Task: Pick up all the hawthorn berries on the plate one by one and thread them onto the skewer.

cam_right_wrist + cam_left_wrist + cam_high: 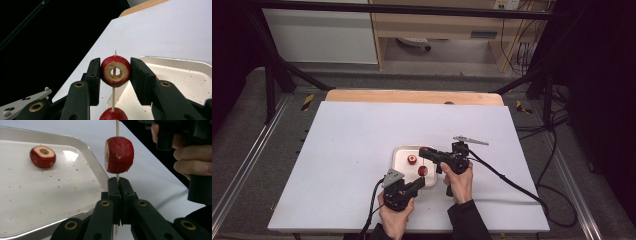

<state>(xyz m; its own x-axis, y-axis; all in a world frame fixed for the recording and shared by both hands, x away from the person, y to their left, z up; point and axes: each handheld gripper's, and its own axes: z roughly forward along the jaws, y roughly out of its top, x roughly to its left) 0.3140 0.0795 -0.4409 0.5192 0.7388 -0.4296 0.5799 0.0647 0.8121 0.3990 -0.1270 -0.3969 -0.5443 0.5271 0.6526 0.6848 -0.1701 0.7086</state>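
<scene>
Threading cored red fruit pieces onto a thin wooden skewer [117, 127] looks to be the step in hand. I am judging it goes best if I am keeping the stick steady and sliding the piece squarely along it, so the point passes through the cored hole.

My left gripper [119, 185] is pressing its jaws together on the skewer, with 1 cored red fruit piece [119, 155] threaded just above them, at the frame's centre.

My right gripper [115, 71] is pinching a 2nd hollow red fruit ring [115, 71] around the skewer.

A 3rd red piece [42, 156] is lying at upper left in the white rectangular tray [30, 195].
</scene>
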